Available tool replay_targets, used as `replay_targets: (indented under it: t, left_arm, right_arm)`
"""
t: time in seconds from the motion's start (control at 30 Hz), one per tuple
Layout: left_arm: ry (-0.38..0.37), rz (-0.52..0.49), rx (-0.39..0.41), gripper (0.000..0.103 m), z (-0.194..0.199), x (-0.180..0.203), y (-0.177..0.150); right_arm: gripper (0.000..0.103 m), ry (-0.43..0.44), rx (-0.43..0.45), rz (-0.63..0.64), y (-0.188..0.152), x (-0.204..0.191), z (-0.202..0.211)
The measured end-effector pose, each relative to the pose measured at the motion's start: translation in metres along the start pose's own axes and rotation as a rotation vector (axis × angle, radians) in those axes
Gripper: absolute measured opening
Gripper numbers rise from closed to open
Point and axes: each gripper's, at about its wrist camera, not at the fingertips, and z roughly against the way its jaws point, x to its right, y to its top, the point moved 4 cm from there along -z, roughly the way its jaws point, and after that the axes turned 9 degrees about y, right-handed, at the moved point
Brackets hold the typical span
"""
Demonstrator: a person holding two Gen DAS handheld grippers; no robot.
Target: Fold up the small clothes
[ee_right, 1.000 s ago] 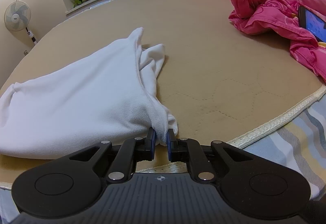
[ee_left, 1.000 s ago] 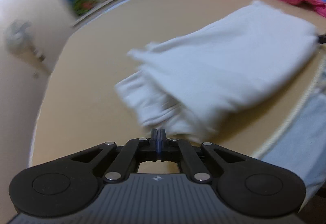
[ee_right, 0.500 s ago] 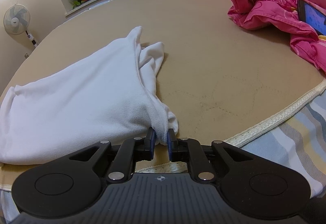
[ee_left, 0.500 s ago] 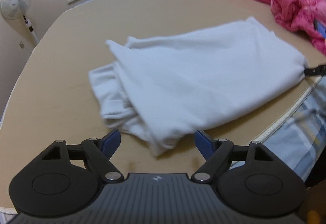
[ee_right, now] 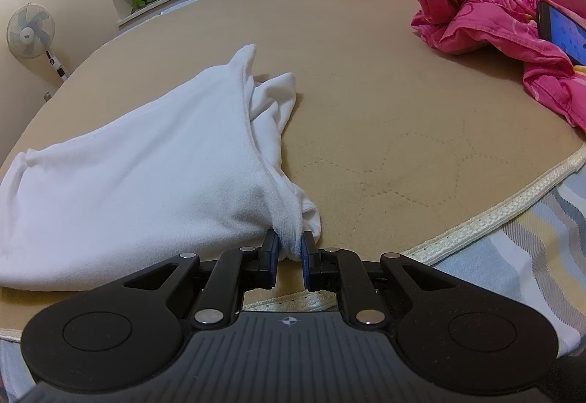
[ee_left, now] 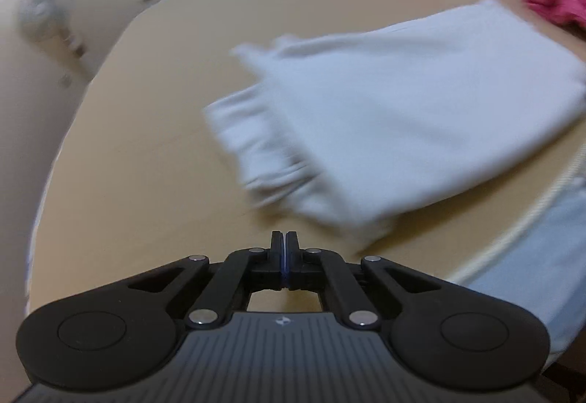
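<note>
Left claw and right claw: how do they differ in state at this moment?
The left claw is shut on nothing, its pads pressed together short of the white garment; the right claw is clamped on a bunched corner of that garment. The left view is motion-blurred; the right view is sharp. Both point down over the tan mattress.
</note>
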Motion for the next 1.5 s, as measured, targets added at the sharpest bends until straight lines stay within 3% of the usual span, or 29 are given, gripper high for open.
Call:
replay_targets:
  t: [0.1,0.13,0.17,0.23,0.3,0.4,0.53,0.57,0.6,0.63,0.73,0.8,0.83,0.9,0.93,1.07,1.1,1.13,1.2,1.23,1.5]
  left_arm:
    - [-0.011,0.060,-0.051,0.002,-0.002,-0.021,-0.008]
    - [-0.023,0.089,-0.051,0.008,0.001,-0.024,-0.009]
    - [-0.038,0.113,-0.044,0.017,0.004,-0.026,-0.008]
    - [-0.078,0.152,-0.021,0.063,0.014,-0.020,-0.003]
    - [-0.087,0.160,0.025,0.075,0.023,-0.010,0.005]
    - [-0.134,0.125,0.042,0.083,0.027,0.017,0.017]
    - [-0.146,0.042,0.022,0.082,0.018,0.047,0.020]
    - [-0.125,0.025,0.026,0.069,0.015,0.051,0.020]
    - [-0.095,0.009,0.024,0.029,0.011,0.054,0.019]
    - [-0.083,0.000,-0.004,0.009,0.003,0.054,0.018]
    - [-0.125,0.063,-0.021,0.008,-0.005,0.041,0.017]
    - [-0.116,0.052,-0.015,0.006,-0.002,0.034,0.014]
    - [-0.092,0.038,-0.019,0.000,-0.002,0.031,0.012]
    - [0.020,0.027,-0.042,0.000,-0.004,0.013,0.002]
    - [0.042,0.050,-0.070,0.000,-0.009,0.001,-0.003]
    - [0.038,0.133,-0.125,0.005,-0.008,-0.029,-0.017]
    - [0.030,0.154,-0.124,0.022,-0.005,-0.032,-0.017]
    - [0.020,0.178,-0.113,0.048,0.001,-0.033,-0.016]
    - [0.021,0.223,-0.065,0.072,0.012,-0.033,-0.010]
    - [0.019,0.248,-0.037,0.078,0.019,-0.030,-0.005]
    - [-0.070,0.311,0.040,0.082,0.025,0.000,0.039]
  right_arm:
    - [0.013,0.001,0.000,-0.004,0.000,0.000,0.001]
    - [0.013,0.001,0.000,-0.005,0.000,0.000,0.001]
    - [0.013,0.001,0.000,-0.004,0.000,0.000,0.001]
    - [0.013,-0.003,-0.001,-0.001,0.000,-0.001,0.001]
    - [0.013,-0.002,-0.001,-0.001,0.000,-0.001,0.000]
    - [0.013,0.000,0.000,-0.003,-0.001,-0.001,0.001]
    - [0.014,0.002,0.000,-0.008,-0.001,0.000,0.001]
    - [0.014,0.002,0.000,-0.008,-0.001,0.000,0.001]
    - [0.014,0.003,0.000,-0.008,-0.001,0.000,0.001]
    - [0.014,0.003,0.000,-0.009,-0.001,0.001,0.001]
    - [0.014,0.004,0.000,-0.010,-0.001,0.001,0.002]
    - [0.014,0.003,0.001,-0.007,-0.001,0.001,0.002]
    - [0.014,0.002,0.000,-0.006,-0.001,0.001,0.001]
    - [0.014,-0.001,0.000,-0.005,-0.001,0.001,0.001]
    - [0.014,-0.002,0.000,-0.005,-0.001,0.001,0.000]
    - [0.014,-0.005,0.003,-0.002,-0.002,-0.001,0.001]
    - [0.014,-0.007,0.003,-0.003,-0.002,-0.001,0.001]
    - [0.014,-0.011,0.003,-0.004,-0.001,0.000,0.001]
    - [0.016,-0.018,0.002,-0.009,-0.001,0.000,0.002]
    - [0.017,-0.021,0.003,-0.012,-0.001,0.000,0.003]
    - [0.021,-0.064,0.008,-0.051,0.007,0.009,0.025]
